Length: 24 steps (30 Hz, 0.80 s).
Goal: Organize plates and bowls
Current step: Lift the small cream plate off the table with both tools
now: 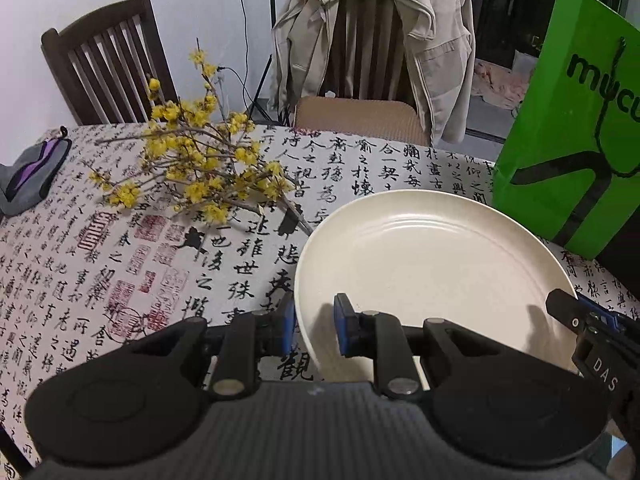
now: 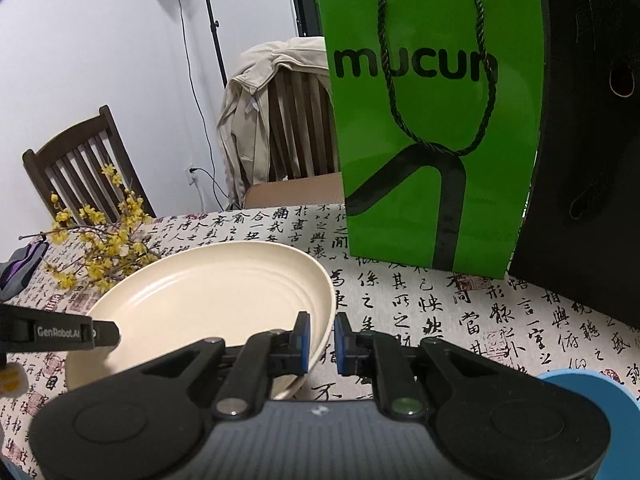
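Cream-coloured, the plate (image 1: pixel 432 264) sat tilted above the calligraphy tablecloth (image 1: pixel 120 280), held at opposite rims by both tongs. On its left edge the left gripper (image 1: pixel 315 324) was clamped narrow, one blue pad inside and one outside; the right gripper (image 2: pixel 322 338) pinched the right rim likewise. Beyond lay yellow blossom branches (image 1: pixel 200 164), with a green paper bag (image 2: pixel 432 128) standing farther back and a blue bowl (image 2: pixel 592 396) just beside the right gripper.

Both wrist views close over the table (image 1: pixel 120 248), angled down toward its far edge. Shared: cream plate (image 1: pixel 424 256), green bag (image 1: pixel 576 128), flower sprig (image 1: pixel 200 160) (each tool seen opposite).
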Tool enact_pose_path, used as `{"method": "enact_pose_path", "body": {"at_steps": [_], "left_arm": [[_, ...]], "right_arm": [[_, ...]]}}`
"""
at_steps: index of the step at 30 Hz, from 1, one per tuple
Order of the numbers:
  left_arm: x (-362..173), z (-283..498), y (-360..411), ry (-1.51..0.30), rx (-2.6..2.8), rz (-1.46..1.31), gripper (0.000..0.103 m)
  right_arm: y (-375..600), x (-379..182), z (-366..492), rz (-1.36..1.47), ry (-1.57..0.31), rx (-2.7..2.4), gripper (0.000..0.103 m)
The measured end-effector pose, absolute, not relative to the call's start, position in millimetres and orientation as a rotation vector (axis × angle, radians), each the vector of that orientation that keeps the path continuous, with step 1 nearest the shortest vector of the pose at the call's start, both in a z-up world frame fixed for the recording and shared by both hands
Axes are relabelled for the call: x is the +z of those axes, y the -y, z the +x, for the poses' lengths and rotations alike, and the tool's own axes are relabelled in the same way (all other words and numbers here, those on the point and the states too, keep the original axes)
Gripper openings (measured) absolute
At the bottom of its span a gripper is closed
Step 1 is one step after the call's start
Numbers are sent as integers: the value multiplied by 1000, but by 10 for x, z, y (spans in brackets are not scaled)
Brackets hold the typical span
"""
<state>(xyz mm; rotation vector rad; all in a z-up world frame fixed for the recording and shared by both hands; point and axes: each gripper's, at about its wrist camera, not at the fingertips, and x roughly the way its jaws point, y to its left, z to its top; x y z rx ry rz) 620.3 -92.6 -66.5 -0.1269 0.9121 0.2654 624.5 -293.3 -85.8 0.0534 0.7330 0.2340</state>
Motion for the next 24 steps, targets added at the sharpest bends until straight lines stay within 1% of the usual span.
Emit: {"method": "enact_pose_path", "body": {"at_steps": [24], "left_arm": [[-399, 5887, 759, -813, 239, -129, 19]], "right_arm": [[2816, -616, 5939, 51, -636, 259, 13]]}}
